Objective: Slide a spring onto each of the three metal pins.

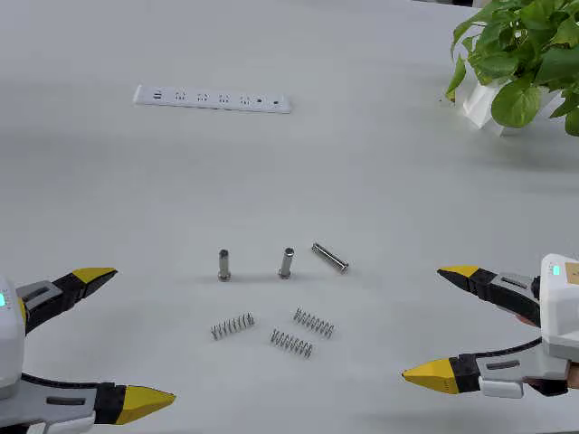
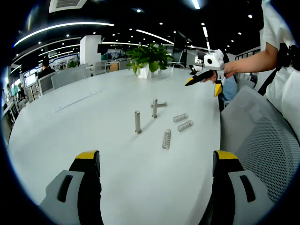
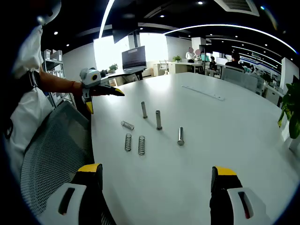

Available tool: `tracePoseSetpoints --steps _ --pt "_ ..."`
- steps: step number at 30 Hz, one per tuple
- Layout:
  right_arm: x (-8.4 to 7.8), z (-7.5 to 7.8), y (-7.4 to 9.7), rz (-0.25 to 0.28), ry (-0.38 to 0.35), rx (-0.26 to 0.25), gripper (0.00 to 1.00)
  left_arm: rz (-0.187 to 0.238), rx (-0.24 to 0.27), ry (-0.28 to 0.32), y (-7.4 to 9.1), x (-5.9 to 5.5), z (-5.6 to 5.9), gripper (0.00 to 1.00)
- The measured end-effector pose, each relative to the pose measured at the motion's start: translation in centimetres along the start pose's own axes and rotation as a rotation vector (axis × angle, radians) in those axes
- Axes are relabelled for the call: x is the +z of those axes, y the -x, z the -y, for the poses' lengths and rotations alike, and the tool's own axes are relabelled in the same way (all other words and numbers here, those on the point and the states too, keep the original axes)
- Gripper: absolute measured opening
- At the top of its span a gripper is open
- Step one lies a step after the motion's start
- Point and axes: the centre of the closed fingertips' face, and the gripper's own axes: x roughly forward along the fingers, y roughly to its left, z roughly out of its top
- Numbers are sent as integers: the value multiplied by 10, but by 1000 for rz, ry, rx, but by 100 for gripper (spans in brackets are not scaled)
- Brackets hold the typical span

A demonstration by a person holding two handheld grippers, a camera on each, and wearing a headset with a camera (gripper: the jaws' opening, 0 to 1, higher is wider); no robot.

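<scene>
Left pin [image 1: 223, 264]: polished metal, standing upright near the middle of the table [image 1: 380, 181], wider end down as far as the view lets me tell.
Middle pin [image 1: 286, 262]: same kind, upright, near the first and apart from it.
Right pin [image 1: 329, 257]: lying on its side just beside the middle one, not touching it.
Left spring [image 1: 232, 326]: open-coil wire, lying flat just in front of the pins.
Middle spring [image 1: 291, 343]: same kind, flat, nearest the person.
Right spring [image 1: 313, 323]: same kind, flat, just beside the middle one. All 3 are apart from the pins, and none is on a pin yet.
Handling, springs: judged very light and soft along the axis. A hard pinch could flatten one or flick it away. Take it gently across the coils near mid-length, leaving 1 end free.
Handling, pins: judged stiff, smooth and slippery. The 2 upright ones look easy to tip (narrow footing), and the lying one would roll. Grip it on the shaft.
Left gripper [image 1: 122, 336]: jaws wide apart, holding nothing, near-left of the parts.
Right gripper [image 1: 441, 322]: jaws apart, holding nothing, near-right of the parts.
Writing: none legible. Any marks on the power strip [image 1: 213, 99] are too small to read.
</scene>
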Motion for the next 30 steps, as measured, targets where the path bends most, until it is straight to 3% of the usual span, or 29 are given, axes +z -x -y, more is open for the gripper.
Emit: tracePoseSetpoints --steps 30 --pt "2 2 -4 -16 1 13 95 8 -21 5 -4 3 3 99"
